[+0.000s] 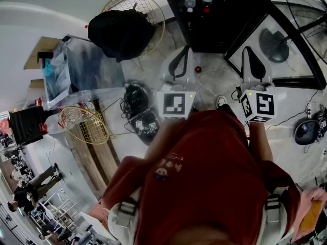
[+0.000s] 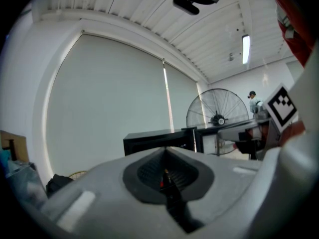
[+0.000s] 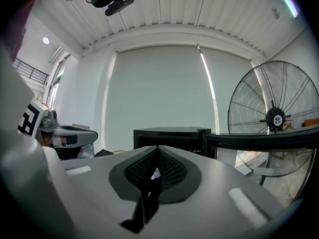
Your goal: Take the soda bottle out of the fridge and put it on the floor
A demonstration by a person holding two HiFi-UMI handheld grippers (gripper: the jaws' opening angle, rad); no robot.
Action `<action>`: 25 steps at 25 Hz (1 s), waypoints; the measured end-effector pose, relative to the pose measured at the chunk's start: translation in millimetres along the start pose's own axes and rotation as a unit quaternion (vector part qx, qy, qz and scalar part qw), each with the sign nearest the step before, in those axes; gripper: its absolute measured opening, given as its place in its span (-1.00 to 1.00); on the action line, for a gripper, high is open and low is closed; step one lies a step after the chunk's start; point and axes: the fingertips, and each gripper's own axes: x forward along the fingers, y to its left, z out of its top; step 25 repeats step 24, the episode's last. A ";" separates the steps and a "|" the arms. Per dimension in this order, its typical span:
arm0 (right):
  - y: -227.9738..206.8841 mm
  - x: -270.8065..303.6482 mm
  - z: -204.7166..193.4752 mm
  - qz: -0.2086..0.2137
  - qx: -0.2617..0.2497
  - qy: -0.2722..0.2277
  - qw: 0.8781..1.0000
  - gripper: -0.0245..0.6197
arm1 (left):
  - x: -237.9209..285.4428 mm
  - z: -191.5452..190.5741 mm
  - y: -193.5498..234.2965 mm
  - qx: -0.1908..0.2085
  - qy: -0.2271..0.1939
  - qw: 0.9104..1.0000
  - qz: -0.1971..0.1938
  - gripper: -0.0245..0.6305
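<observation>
Soda bottle, handling (a judgement): if full, fairly heavy for its size and sloshing. Smooth round wall, probably cold and damp from the fridge (image 1: 214, 29), so slippery. Thin plastic, giving under a hard squeeze. Tall and narrow, easy to tip if set down crooked.
Hold: around the middle of the body, pads on opposite sides, below the shoulder — not the cap, not the tapering neck.
Look: not surely made out. Best candidate is a small dark thing with a red top (image 1: 198, 69), seen from straight above. Label, fill and outline hidden at this angle.
Place: that red-topped thing stands on the floor (image 1: 214, 88) just in front of the fridge; if the bottle, then standing in the place asked for.
Other candidates: two pale-capped shapes (image 1: 189, 0) up in the black of the fridge — bottles or not, impossible to tell.
Fridge door (image 3: 259, 139): glass, swung open to the right.
Left gripper (image 2: 167, 176): pads pressed together, nothing held, aimed level at the fridge.
Right gripper (image 3: 152, 176): likewise closed on nothing.
Stage: fits a bottle set down and let go, or a bottle inside the fridge with the red-topped thing being something else.
</observation>
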 end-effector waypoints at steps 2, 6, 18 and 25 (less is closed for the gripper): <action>1.8 0.5 -1.1 0.013 0.021 0.000 1.000 -0.92 | 0.4 -0.6 0.1 -0.004 0.001 1.000 -0.001 -0.93; 0.1 -0.4 -4.3 0.008 0.023 0.002 1.000 -0.92 | 0.3 -4.0 -1.2 0.011 0.005 1.000 -0.006 -0.93; -1.7 0.2 -6.3 0.008 0.012 0.011 1.000 -0.92 | 0.0 -9.4 1.3 -0.004 0.010 1.000 0.002 -0.93; -1.3 2.6 -4.9 0.009 0.007 0.012 1.000 -0.92 | 1.2 -7.2 5.4 -0.006 0.009 1.000 0.007 -0.93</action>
